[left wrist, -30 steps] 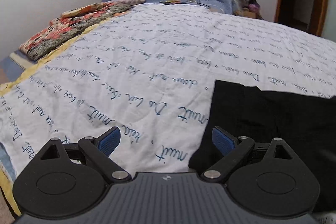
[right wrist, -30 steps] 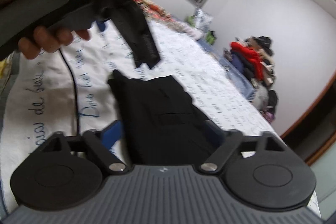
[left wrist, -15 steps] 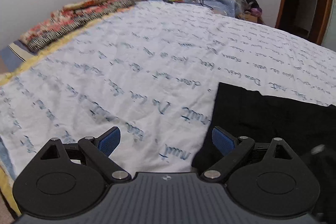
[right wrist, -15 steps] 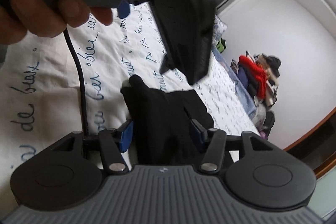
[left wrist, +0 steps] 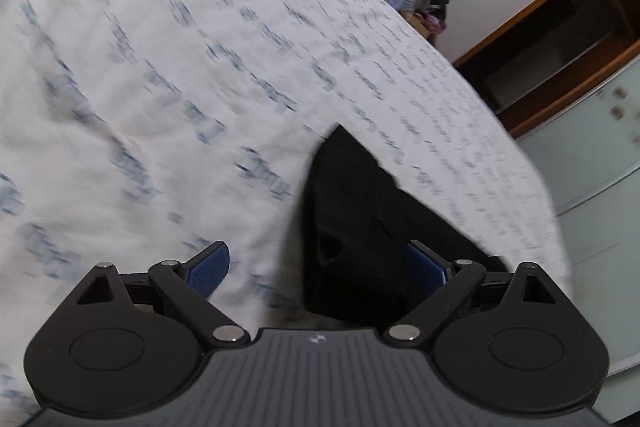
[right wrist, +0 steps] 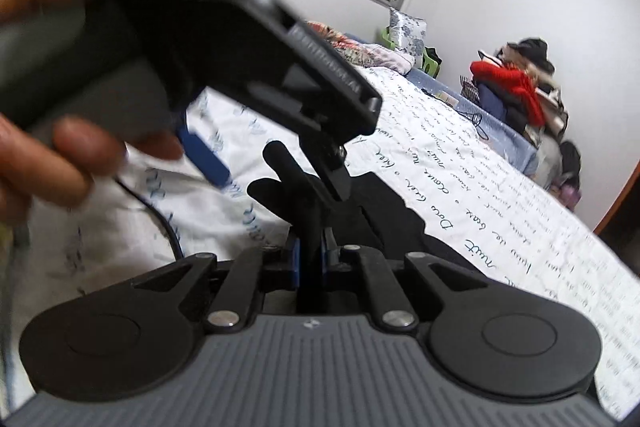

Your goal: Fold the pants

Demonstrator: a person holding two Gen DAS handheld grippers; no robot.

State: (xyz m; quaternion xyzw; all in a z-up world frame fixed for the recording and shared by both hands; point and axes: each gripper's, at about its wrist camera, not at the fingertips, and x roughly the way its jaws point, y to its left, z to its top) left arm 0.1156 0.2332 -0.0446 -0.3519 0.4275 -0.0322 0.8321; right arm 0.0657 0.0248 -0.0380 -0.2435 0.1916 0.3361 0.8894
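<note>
Right wrist view: right tool [right wrist: 308,259] clenched on black pants [right wrist: 360,211] edge at 6 o'clock, left tool [left wrist: 320,263] released w/ pants [left wrist: 360,219] corner btwn fingers on bed [left wrist: 160,67]; fold barely begun, most left.

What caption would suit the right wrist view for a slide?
Right gripper shut on a fold of the black pants on the bedsheet, with the open left gripper close above.

Home bedroom: bed [left wrist: 200,67], clothes pile [right wrist: 516,87]
</note>
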